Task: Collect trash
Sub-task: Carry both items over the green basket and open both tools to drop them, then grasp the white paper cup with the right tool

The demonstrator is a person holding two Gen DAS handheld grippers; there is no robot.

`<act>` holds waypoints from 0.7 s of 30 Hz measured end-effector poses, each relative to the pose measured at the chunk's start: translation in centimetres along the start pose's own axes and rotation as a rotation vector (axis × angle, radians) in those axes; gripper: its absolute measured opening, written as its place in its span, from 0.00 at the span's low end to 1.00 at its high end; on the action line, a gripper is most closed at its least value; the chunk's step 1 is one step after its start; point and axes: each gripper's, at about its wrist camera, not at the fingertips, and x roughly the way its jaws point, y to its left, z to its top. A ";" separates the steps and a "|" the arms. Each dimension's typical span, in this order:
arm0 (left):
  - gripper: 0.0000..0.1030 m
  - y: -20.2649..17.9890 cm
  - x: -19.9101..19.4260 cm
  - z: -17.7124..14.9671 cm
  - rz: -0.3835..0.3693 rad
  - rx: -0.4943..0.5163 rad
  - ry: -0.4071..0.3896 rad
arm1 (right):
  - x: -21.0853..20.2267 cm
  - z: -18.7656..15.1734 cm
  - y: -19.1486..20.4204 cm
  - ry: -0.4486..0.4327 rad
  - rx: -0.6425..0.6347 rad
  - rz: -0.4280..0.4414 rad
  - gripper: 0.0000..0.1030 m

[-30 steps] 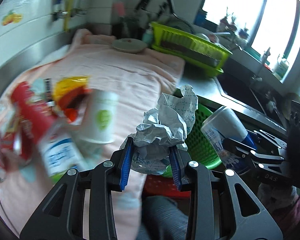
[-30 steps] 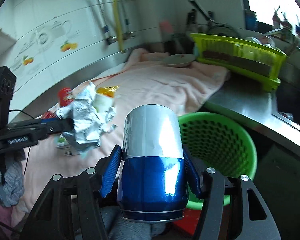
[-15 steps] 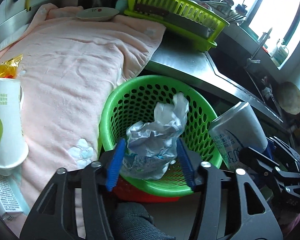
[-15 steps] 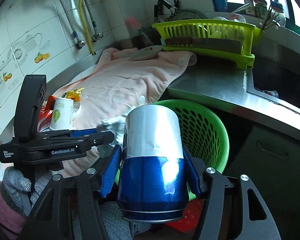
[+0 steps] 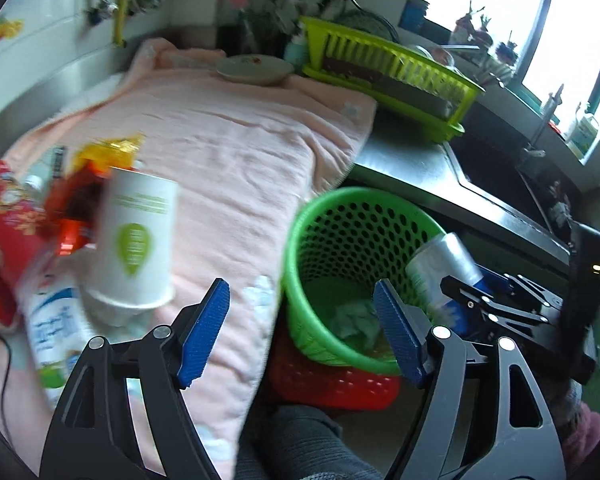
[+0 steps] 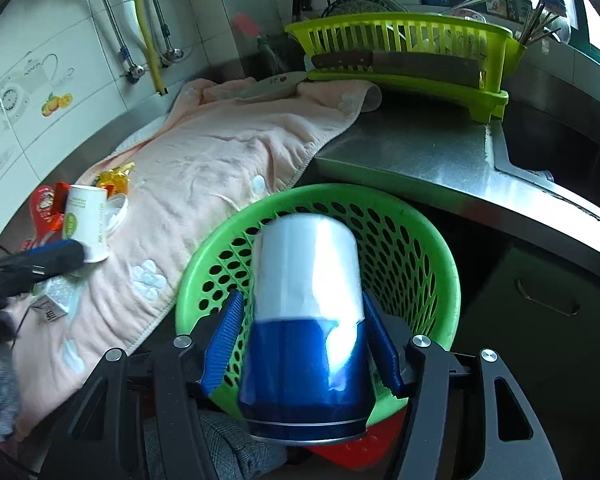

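Observation:
A green perforated basket (image 5: pixel 328 216) (image 6: pixel 428 240) stands below the counter edge, on a red basket (image 5: pixel 332 384). Crumpled foil paper (image 5: pixel 356 320) lies in its bottom. My left gripper (image 5: pixel 302 332) is open and empty, above the towel's edge and the basket's left rim. My right gripper (image 6: pixel 302 340) is over the basket with a blue and silver can (image 6: pixel 306 320) between its fingers; small gaps show beside the can. That can (image 5: pixel 440 268) also shows in the left wrist view. A white paper cup (image 5: pixel 136 236), red and yellow wrappers (image 5: pixel 80 184) and a white carton (image 5: pixel 56 332) lie on the pink towel (image 5: pixel 228 152).
A lime dish rack (image 6: pixel 404 52) with a cleaver stands at the back of the steel counter (image 6: pixel 420 160). A plate (image 5: pixel 254 69) sits at the towel's far end. The sink (image 5: pixel 500 168) is to the right. Pipes run along the tiled wall.
My left gripper opened and dropped the crumpled foil into the green basket, then swung left toward the towel. My right gripper brought the can over the basket and its fingers have spread slightly.

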 end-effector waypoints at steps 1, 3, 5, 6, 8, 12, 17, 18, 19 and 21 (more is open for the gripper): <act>0.72 0.6 -0.9 0.0 0.031 -0.003 -0.015 | 0.5 0.1 0.1 0.001 -0.009 -0.015 0.56; 0.72 1.9 -2.7 0.1 0.077 -0.021 -0.044 | 1.5 0.4 0.1 0.009 -0.021 -0.036 0.56; 0.73 3.7 -4.4 0.0 0.133 -0.051 -0.066 | 2.4 0.6 0.0 0.021 -0.019 -0.053 0.56; 0.73 4.4 -5.0 0.0 0.155 -0.064 -0.076 | 2.8 0.7 0.0 0.026 -0.014 -0.052 0.56; 0.74 6.5 -6.5 -0.2 0.202 -0.097 -0.093 | 3.0 0.9 -0.1 0.024 -0.005 -0.052 0.56; 0.77 10.3 -8.2 -0.2 0.281 -0.178 -0.100 | 2.6 1.3 0.8 0.013 -0.009 -0.031 0.56; 0.77 13.8 -9.3 -0.6 0.328 -0.253 -0.108 | 1.8 2.0 3.0 0.001 -0.029 0.030 0.58; 0.77 14.4 -9.5 -0.6 0.337 -0.265 -0.111 | 1.5 2.2 3.7 -0.003 -0.038 0.046 0.61; 0.77 14.8 -9.7 -0.7 0.341 -0.273 -0.113 | 1.3 2.4 4.3 -0.024 -0.042 0.056 0.63; 0.77 15.5 -10.1 -0.9 0.342 -0.291 -0.120 | 1.1 2.9 5.9 -0.026 -0.057 0.100 0.65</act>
